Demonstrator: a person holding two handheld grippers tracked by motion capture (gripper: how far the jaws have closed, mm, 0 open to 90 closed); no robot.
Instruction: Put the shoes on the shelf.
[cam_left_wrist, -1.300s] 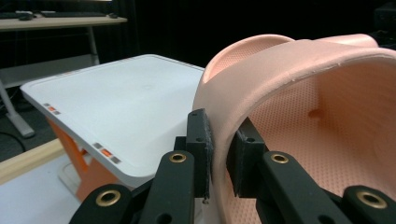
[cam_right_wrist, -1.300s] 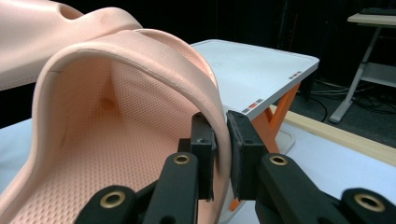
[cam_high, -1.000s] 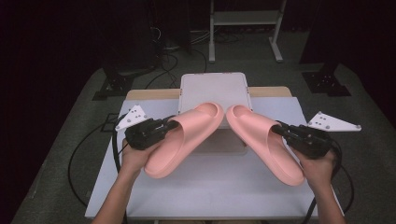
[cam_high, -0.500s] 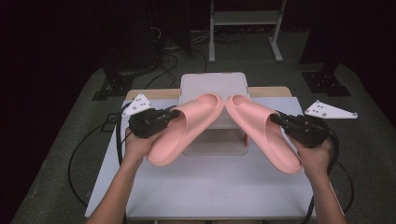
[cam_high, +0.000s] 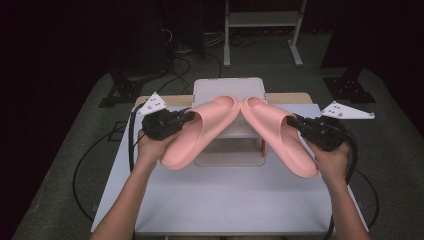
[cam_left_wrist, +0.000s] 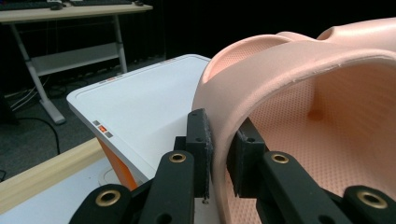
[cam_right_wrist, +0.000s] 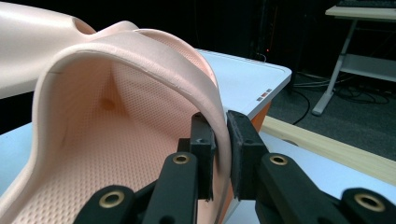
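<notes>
Dark floor rings the white desk (cam_high: 215, 200), whose near half lies bare, while the left tongs (cam_high: 186, 116) and right tongs (cam_high: 294, 120) each clamp a pink slipper's strap, left slipper (cam_high: 200, 131) and right slipper (cam_high: 277, 132) meeting toe-to-toe above the white box (cam_high: 227, 86).

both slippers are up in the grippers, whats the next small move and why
Probably lower both slippers onto the white box. Each gripper's fingers pinch a strap: left gripper on the left slipper, right gripper on the right slipper, and the toes nearly meet above the box lid.
</notes>
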